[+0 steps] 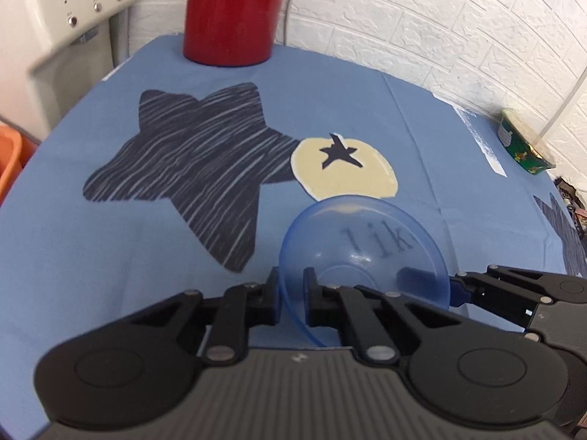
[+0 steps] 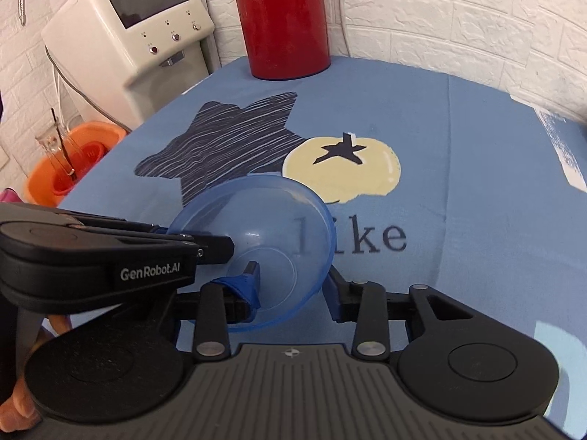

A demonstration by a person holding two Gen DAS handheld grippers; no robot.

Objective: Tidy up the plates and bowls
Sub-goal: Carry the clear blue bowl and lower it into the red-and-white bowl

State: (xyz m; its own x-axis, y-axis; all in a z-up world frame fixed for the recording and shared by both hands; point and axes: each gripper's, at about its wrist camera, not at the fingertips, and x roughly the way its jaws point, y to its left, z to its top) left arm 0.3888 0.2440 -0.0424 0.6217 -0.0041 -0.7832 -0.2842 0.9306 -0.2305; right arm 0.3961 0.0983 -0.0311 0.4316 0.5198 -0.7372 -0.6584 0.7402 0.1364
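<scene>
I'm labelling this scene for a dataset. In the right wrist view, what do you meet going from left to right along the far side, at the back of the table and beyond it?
Orange bucket → white machine with a screen → red jug → white brick wall.

Blue tablecloth (image 2: pixel 477 183): open, flat room from centre out to 3 o'clock; only print lies there, nothing standing.

Red jug (image 2: pixel 282 22): stands at 12 o'clock against the white brick wall (image 2: pixel 458 18), blocking the far edge.

Green tin (image 1: pixel 522 143): at 2 o'clock in the left wrist view, near the table's far right edge.

White appliance (image 2: pixel 146 33): off the table at 10 o'clock, closing that side.

Orange bin (image 2: pixel 73 157): below table level at 9 o'clock.

Translucent blue bowl (image 2: pixel 256 249): near centre, with the left gripper (image 1: pixel 290 293) on its rim from 9 o'clock and the right gripper (image 2: pixel 293 286) straddling its near rim; near approach is taken.
</scene>
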